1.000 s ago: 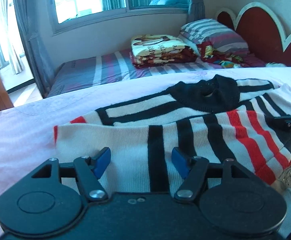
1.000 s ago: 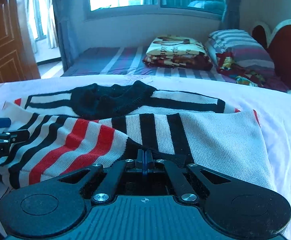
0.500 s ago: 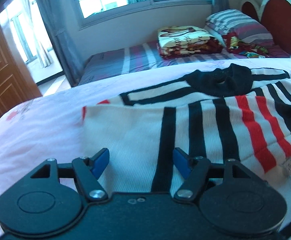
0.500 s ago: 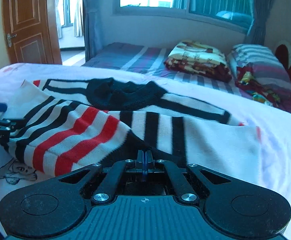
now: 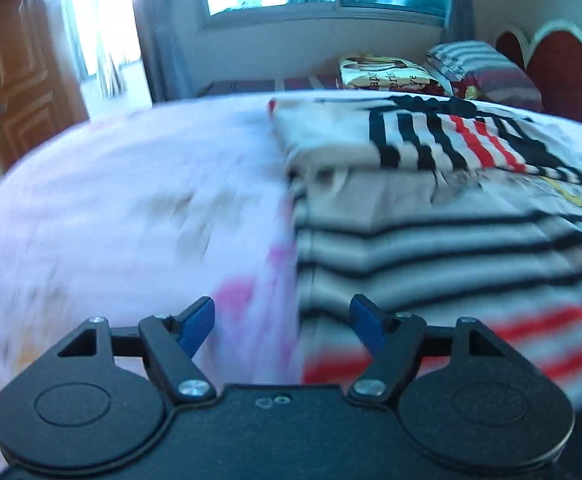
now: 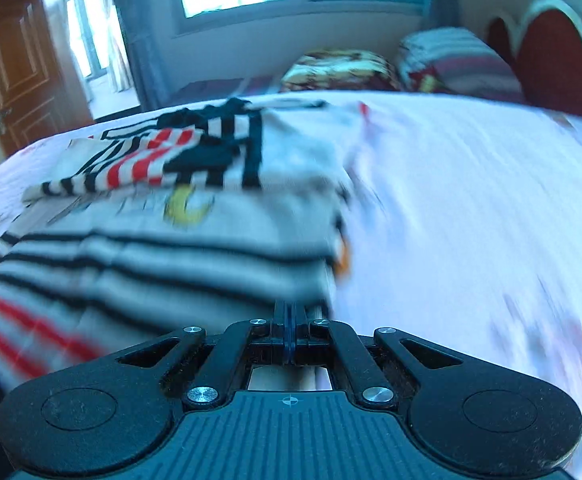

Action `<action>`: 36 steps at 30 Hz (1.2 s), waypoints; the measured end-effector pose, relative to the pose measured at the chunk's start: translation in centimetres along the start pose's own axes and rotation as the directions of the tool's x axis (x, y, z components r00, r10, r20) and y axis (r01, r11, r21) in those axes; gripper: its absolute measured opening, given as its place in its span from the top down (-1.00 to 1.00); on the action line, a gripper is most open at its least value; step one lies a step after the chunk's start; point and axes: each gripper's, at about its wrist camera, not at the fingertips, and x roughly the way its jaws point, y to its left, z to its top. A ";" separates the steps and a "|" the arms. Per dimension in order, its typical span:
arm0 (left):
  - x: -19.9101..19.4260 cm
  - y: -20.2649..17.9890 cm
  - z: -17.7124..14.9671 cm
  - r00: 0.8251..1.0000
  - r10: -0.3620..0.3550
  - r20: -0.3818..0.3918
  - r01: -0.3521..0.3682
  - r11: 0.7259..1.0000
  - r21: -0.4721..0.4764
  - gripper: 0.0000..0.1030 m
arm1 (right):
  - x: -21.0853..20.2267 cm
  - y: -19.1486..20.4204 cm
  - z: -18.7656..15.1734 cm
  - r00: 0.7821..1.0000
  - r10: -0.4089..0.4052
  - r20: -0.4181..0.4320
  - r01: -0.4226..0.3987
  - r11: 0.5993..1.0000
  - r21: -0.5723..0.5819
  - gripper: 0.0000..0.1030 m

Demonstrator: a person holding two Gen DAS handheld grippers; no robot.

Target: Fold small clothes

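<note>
1. Clearly, the near hem of the striped sweater (image 6: pixel 163 264) is being taken up for the next fold; the right gripper (image 6: pixel 289 334) is seen pressed together at the hem's right corner, though whether cloth is truly pinched cannot be told.
2. The left gripper (image 5: pixel 283 326) is spread and opening; the hem's left edge lies between its fingers, not pressed; a closing there is judged to be needed next.
3. Farther, the folded sleeves (image 5: pixel 443 144) are laid across the sweater on the pink sheet (image 5: pixel 131 200).
</note>
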 end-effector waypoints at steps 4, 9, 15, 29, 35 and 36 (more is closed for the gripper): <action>-3.7 1.8 -3.5 0.993 -0.112 -0.040 0.108 0.990 -0.094 -0.36 | -5.4 -0.2 -4.1 1.000 0.013 -0.002 -0.013 0.988 0.155 -0.60; -7.1 2.8 -6.3 0.930 -0.358 -0.078 0.340 0.923 -0.182 -0.36 | -9.9 -0.2 -9.1 0.983 0.182 -0.027 -0.157 0.906 0.394 -0.43; -7.4 4.1 -8.8 0.810 -0.584 -0.042 0.528 0.759 -0.382 -0.35 | -11.2 -0.4 -10.5 0.970 0.244 -0.005 -0.208 0.838 0.505 -0.14; -2.2 3.6 -5.7 0.711 -0.700 -0.066 0.607 0.659 -0.445 0.01 | -6.2 -1.4 -8.2 0.928 0.370 -0.034 -0.294 0.787 0.542 0.50; -4.2 2.5 -6.0 0.819 -0.565 -0.098 0.521 0.805 -0.285 0.87 | -6.9 -1.2 -7.6 0.936 0.351 -0.032 -0.294 0.826 0.481 0.91; -4.4 2.8 -5.8 0.817 -0.571 -0.082 0.526 0.795 -0.303 0.87 | -7.9 -1.2 -7.2 0.933 0.359 0.003 -0.318 0.822 0.473 0.91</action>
